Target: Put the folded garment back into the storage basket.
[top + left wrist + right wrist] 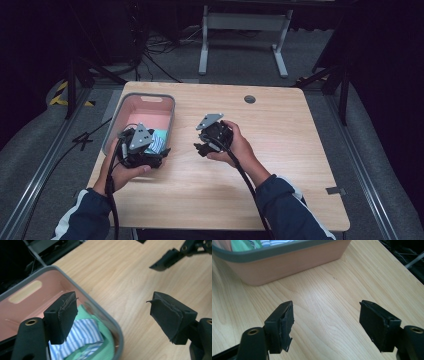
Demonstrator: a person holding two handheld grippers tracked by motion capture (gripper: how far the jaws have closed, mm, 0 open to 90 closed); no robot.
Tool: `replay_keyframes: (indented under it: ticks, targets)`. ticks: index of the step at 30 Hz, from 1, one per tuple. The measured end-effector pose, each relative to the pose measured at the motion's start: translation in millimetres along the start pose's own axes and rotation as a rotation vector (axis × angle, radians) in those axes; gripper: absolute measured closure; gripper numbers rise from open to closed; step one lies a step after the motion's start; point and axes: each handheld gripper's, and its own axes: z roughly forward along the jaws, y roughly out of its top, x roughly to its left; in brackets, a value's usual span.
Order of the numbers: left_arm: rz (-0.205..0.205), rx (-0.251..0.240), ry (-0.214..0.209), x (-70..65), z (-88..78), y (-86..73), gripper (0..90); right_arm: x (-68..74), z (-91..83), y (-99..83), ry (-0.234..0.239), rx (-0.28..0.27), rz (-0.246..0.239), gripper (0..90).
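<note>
Cloth point(85, 340), green and blue-striped, lies in the pink bin point(120, 332), just under my left tongs point(112, 315), whose 2 jaws stand released and empty over the bin's rim. My right tongs point(325, 322) are released too, empty over the table point(324, 295), near the bin's side.

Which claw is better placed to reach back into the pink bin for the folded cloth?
Left. The left claw is open at the pink bin's near rim, just above the striped green cloth. The right claw, also open and empty, sits over bare table beside the bin.
</note>
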Motion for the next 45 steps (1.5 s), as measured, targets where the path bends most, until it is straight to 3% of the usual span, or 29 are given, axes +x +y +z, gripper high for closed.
replay_keyframes:
  ticks: [11, 21, 29, 32, 41, 45]
  targets:
    - [0.103, 0.064, -0.040, -32.1, 18.0, -0.2, 19.2, -13.0, -18.6, -36.6, -0.037, 0.016, 0.010, 28.2]
    - [0.160, 0.087, -0.066, -52.7, 34.0, -3.4, 19.5, -23.5, -32.9, -67.9, -0.074, 0.023, 0.035, 27.5]
    - [0.191, 0.115, -0.102, -63.7, 45.9, -9.9, 20.1, -23.6, -40.6, -88.9, -0.070, 0.042, 0.039, 27.5]
    - [0.183, 0.125, -0.116, -66.3, 49.5, -13.9, 20.0, -21.8, -43.5, -101.5, -0.070, 0.059, 0.043, 27.4]
    - [0.217, 0.152, -0.148, -75.7, 55.4, -20.3, 20.5, -17.7, -52.7, -138.0, -0.077, 0.067, 0.043, 27.0]
    - [0.219, 0.164, -0.163, -78.4, 59.7, -24.9, 20.5, -18.7, -61.0, -155.8, -0.083, 0.060, 0.072, 27.3]
